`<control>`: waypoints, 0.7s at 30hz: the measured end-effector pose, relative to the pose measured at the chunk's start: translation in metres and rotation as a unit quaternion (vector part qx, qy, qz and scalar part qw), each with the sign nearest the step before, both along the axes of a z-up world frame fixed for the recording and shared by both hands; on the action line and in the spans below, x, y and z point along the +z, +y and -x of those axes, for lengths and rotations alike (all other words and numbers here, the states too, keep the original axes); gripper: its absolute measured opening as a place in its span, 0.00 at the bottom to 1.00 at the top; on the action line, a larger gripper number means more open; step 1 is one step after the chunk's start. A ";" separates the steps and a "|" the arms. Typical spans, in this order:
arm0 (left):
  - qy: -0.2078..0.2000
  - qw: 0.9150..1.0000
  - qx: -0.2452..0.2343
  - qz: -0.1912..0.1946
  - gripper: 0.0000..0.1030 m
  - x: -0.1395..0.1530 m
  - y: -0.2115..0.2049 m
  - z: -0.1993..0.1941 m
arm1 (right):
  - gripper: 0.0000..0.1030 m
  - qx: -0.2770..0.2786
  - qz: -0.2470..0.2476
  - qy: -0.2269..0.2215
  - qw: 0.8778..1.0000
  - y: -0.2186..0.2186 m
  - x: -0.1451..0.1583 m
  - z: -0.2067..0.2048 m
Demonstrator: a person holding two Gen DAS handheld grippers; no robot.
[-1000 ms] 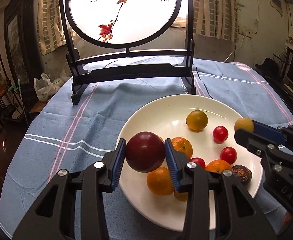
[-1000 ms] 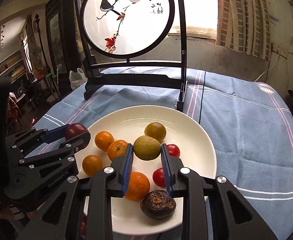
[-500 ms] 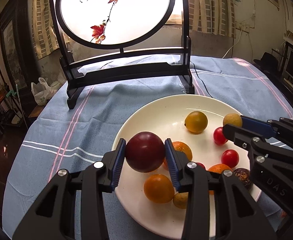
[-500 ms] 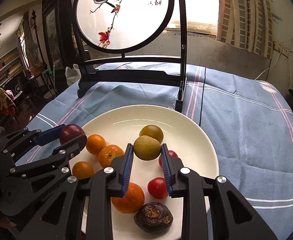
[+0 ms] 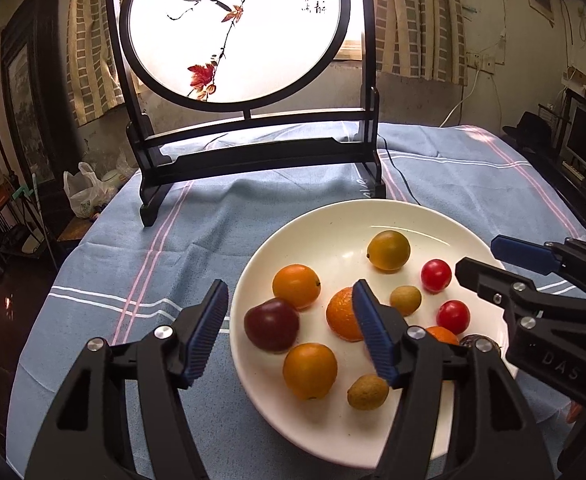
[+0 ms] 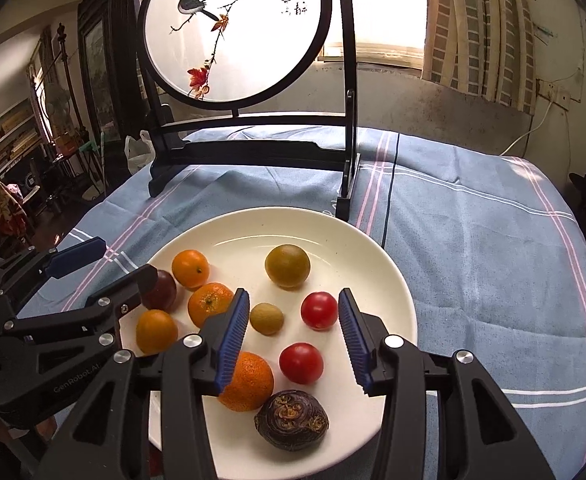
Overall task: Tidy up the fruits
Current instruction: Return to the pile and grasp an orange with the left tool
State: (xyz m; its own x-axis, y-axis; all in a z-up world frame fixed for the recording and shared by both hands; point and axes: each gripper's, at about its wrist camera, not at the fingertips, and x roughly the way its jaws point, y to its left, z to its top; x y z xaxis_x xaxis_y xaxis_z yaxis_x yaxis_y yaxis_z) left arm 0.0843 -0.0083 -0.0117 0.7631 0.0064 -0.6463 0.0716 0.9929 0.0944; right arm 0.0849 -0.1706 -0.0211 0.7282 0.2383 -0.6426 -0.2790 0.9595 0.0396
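Observation:
A white plate (image 5: pixel 333 224) (image 6: pixel 377 256) on the blue cloth holds several fruits. The dark red plum (image 5: pixel 271 324) (image 6: pixel 161 290) lies at the plate's left edge, between the open fingers of my left gripper (image 5: pixel 289 334), which is empty. The small tan fruit (image 6: pixel 267 319) (image 5: pixel 405 300) lies mid-plate, just ahead of my open, empty right gripper (image 6: pixel 293 332). Oranges (image 5: pixel 296 286) (image 6: pixel 191 269), red tomatoes (image 6: pixel 319 311) (image 5: pixel 436 275), a yellow-green citrus (image 5: pixel 388 249) (image 6: pixel 287 266) and a wrinkled dark passion fruit (image 6: pixel 291 420) also lie on the plate.
A round painted screen on a black stand (image 5: pixel 253 152) (image 6: pixel 249 152) stands behind the plate, its foot close to the plate's far rim. A black cable (image 5: pixel 401 176) runs from it. The cloth's edge drops off at the left.
Both grippers opened. The plum left my left gripper and the tan fruit left my right gripper; both now lie on the plate. Both grippers pulled back a little.

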 end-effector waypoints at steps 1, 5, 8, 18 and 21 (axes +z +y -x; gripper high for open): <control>-0.001 1.000 -0.002 0.000 0.61 0.002 0.002 0.005 | 0.45 0.004 0.000 0.000 1.000 0.000 0.001 0.005; -0.013 1.000 -0.010 0.007 0.61 0.010 0.013 0.032 | 0.47 0.033 0.008 -0.009 0.999 0.001 0.006 0.038; -0.020 0.999 -0.024 0.007 0.63 0.014 0.025 0.061 | 0.53 0.073 0.019 -0.016 0.997 0.002 0.008 0.075; -0.001 0.999 -0.045 -0.005 0.68 -0.006 0.067 0.151 | 0.54 0.163 0.057 0.032 0.985 0.009 -0.034 0.185; 0.018 0.998 -0.065 -0.014 0.68 -0.018 0.070 0.167 | 0.51 0.187 0.058 0.058 0.979 0.027 -0.053 0.195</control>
State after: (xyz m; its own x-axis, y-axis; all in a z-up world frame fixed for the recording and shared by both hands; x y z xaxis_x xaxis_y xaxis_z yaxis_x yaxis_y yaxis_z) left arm -0.0823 0.0619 -0.0302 0.7350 -0.0735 -0.6740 0.2040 0.9720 0.1163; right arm -0.1099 -0.1436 -0.0738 0.5243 0.3955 -0.7541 -0.6119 0.7908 -0.0107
